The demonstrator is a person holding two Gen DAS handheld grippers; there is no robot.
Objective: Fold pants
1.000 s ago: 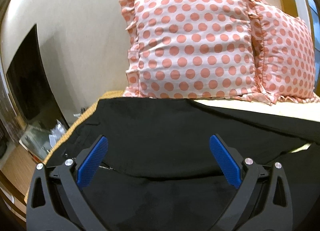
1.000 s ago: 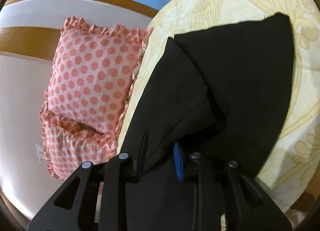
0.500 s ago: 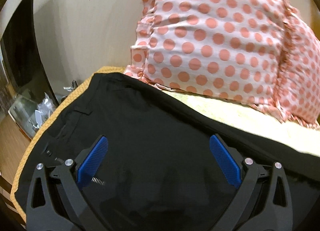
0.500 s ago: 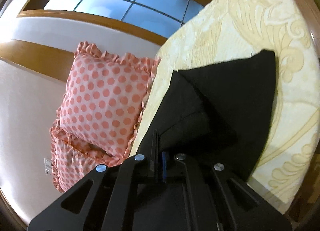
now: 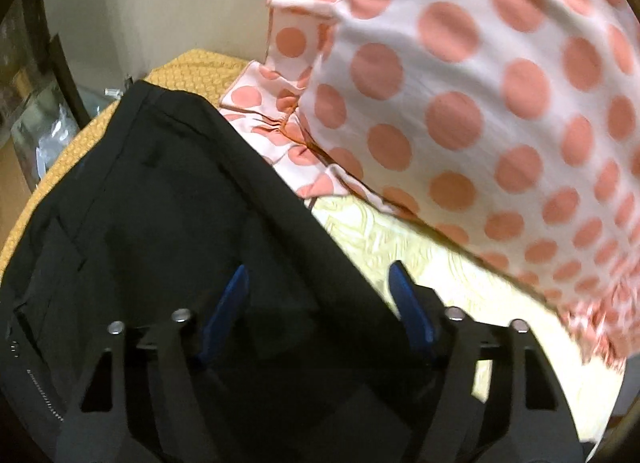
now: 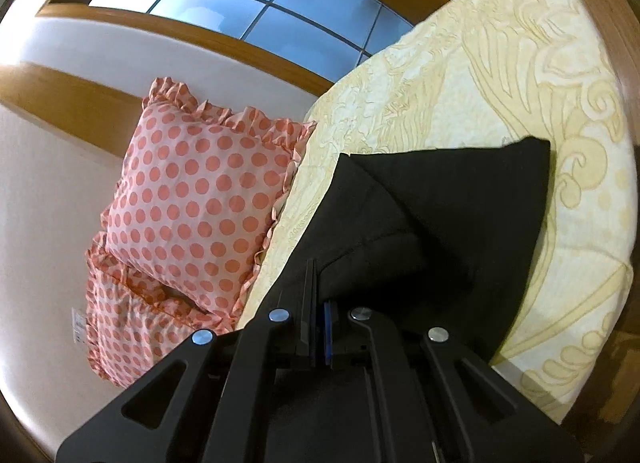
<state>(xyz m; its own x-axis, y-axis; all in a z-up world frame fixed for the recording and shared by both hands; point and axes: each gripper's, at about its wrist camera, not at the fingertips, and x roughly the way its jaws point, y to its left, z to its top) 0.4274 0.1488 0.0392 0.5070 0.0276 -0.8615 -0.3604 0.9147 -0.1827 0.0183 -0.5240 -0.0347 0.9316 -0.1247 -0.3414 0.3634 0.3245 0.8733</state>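
Black pants (image 5: pixel 160 203) lie on a bed with a cream patterned cover (image 6: pixel 500 83). In the left wrist view the waistband end with its zipper is at the left, and my left gripper (image 5: pixel 320 283) is open, its blue pads straddling the pants' far edge. In the right wrist view the pants (image 6: pixel 460 215) show a folded-over leg end, and my right gripper (image 6: pixel 318 299) is shut on a lifted fold of the black fabric.
Two pink polka-dot pillows (image 5: pixel 480 103) (image 6: pixel 200 199) lean on the wall at the bed's head, close to the pants' edge. An orange textured blanket edge (image 5: pixel 192 67) lies by the waistband. A window (image 6: pixel 248 3) is above.
My left gripper moved forward and right toward the pillows and its jaws narrowed over the pants' edge. My right gripper closed fully on the fabric and lifted it higher.
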